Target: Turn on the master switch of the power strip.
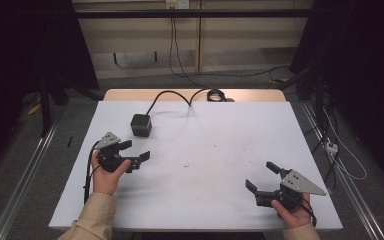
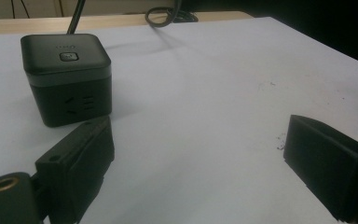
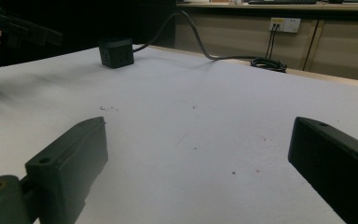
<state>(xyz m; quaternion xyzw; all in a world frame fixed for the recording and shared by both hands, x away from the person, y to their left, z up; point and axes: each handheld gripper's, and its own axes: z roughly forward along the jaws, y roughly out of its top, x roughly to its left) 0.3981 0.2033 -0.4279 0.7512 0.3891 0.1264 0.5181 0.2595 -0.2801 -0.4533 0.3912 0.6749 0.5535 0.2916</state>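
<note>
While both tools sit spread wide and grasp nothing, the thing nearest the work is the small black plastic cube-shaped power strip (image 1: pixel 141 125), which stands upright on the white counter (image 1: pixel 220 150) toward its far left, just beyond the left tool (image 1: pixel 132 151). In the left gripper view the cube (image 2: pixel 66 77) sits just past the nearer jaw, apart from it, its button on top and a socket face turned toward the camera. Its thick black cable (image 1: pixel 172 95) runs off the far edge to a coil (image 1: pixel 215 94) on the bare wooden strip there. The right tool (image 1: pixel 260 176) hovers low over the near right of the counter, well apart from the cube, which shows small and far off in the right gripper view (image 3: pixel 115 52).

One risk, as I judge it: the stiff cable could resist or pull the cube askew if it is lifted or dragged, twisting it out of the jaws. The smooth sides may also slip under a shallow pinch, and a jaw brushing the top could press the button.

No containers stand on the counter; faint dark specks mark its middle (image 1: pixel 186 165).
</note>
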